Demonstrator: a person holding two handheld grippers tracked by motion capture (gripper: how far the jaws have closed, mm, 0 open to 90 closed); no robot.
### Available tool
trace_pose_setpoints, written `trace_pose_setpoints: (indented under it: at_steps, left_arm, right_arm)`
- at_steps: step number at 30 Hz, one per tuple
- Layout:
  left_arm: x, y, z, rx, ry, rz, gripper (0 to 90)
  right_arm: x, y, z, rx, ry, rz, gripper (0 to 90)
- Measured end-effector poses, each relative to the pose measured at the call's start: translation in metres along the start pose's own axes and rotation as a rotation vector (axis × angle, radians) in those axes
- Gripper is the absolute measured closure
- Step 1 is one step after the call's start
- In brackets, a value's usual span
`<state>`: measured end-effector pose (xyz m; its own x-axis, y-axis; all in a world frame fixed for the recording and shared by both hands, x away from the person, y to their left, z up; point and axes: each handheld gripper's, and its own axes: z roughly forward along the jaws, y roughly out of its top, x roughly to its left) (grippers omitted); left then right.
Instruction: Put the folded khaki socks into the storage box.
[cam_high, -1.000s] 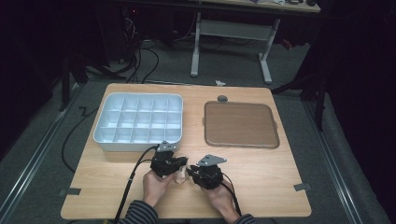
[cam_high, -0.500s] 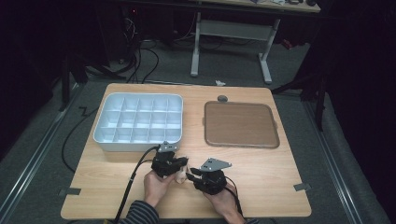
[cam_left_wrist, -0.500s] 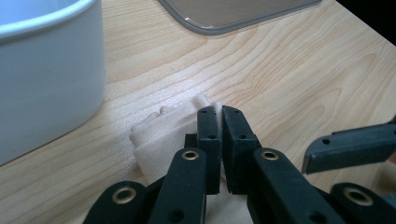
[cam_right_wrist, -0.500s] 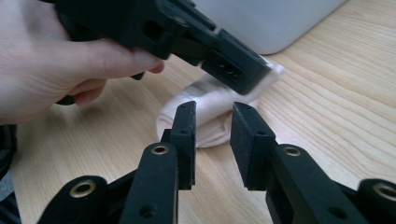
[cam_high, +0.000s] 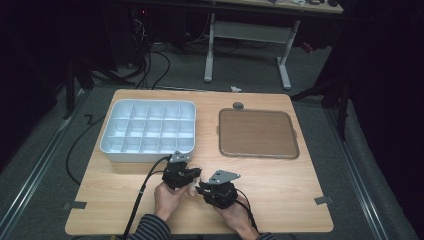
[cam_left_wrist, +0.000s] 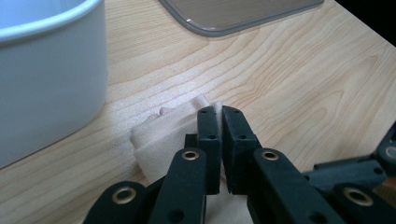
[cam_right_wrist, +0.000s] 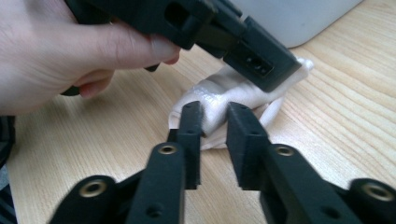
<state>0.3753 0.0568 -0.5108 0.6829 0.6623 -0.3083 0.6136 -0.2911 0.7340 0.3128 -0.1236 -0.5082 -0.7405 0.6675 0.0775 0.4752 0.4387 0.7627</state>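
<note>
Cream cloth (cam_left_wrist: 161, 135) in left hand-held gripper (cam_left_wrist: 220, 112), no legible writing

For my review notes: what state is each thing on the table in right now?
Cloth: crumpled, lying on the table.
Left gripper: shut on the cloth.
Right gripper: jaws just closing, cloth between them.
Divided box: compartments bare.
Tray: flat, bare.

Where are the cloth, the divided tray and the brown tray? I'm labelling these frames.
cloth (cam_left_wrist: 161, 130), left gripper view, folded top.
divided tray (cam_high: 148, 156), high view, near wall.
brown tray (cam_high: 257, 132), high view, flat middle.
</note>
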Motion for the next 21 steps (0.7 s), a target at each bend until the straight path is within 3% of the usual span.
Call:
trace_pose_setpoints:
  at_steps: [10, 21]
  left_arm:
    - [0.001, 0.0, 0.0, -0.009, -0.002, 0.007, 86.8]
    - [0.0, -0.002, 0.005, -0.006, -0.009, 0.015, 86.5]
  right_arm:
    - [0.002, -0.005, 0.002, 0.023, -0.024, -0.038, 86.8]
    - [0.001, -0.013, 0.006, 0.055, -0.024, -0.029, 87.4]
